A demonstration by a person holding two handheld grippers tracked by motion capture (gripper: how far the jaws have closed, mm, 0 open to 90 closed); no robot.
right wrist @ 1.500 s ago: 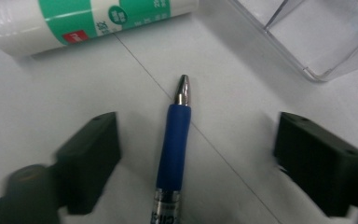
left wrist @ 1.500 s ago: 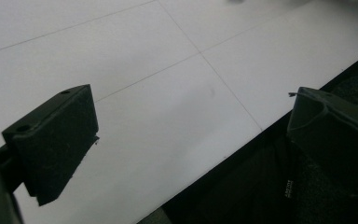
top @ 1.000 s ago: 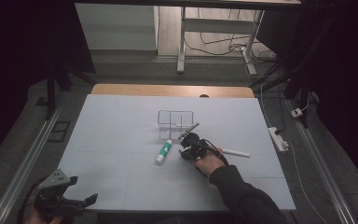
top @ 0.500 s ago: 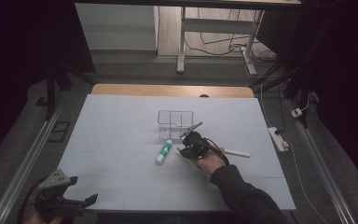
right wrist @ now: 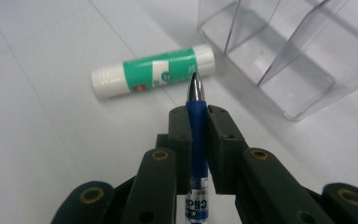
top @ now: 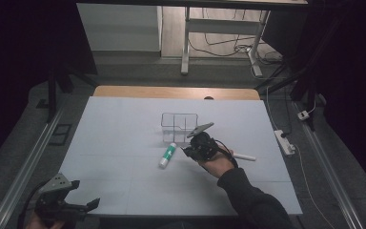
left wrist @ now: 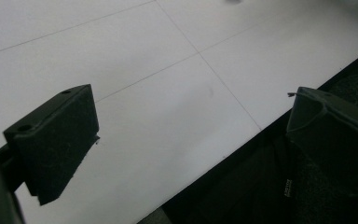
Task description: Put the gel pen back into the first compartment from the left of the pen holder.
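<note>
Right claw (right wrist: 193, 122): clamped on a blue pen (right wrist: 196, 135), jaws pressed against the grip on both sides, silver tip poking out just past the jaw ends. Pen body running back between the jaws toward the hand, white end sticking out behind the hand (top: 244, 156) in the high view. Claw (top: 199, 146) up off the desk (top: 124, 124), tilted down toward it.

Just beyond the pen tip: a green-and-white glue stick (right wrist: 153, 72), flat on the desk, lying crosswise to the pen. Whether tip and stick touch: cannot tell. Ahead and to the right of the same claw: a clear plastic organizer (right wrist: 279, 51) with dividers, upright, near the glue stick's capped end.

Left claw (left wrist: 191, 140): jaws spread wide, nothing between them, hanging over the near edge of the desk. In the high view, this claw (top: 88, 206) at the desk's near left corner, well apart from pen, glue stick and organizer.
</note>
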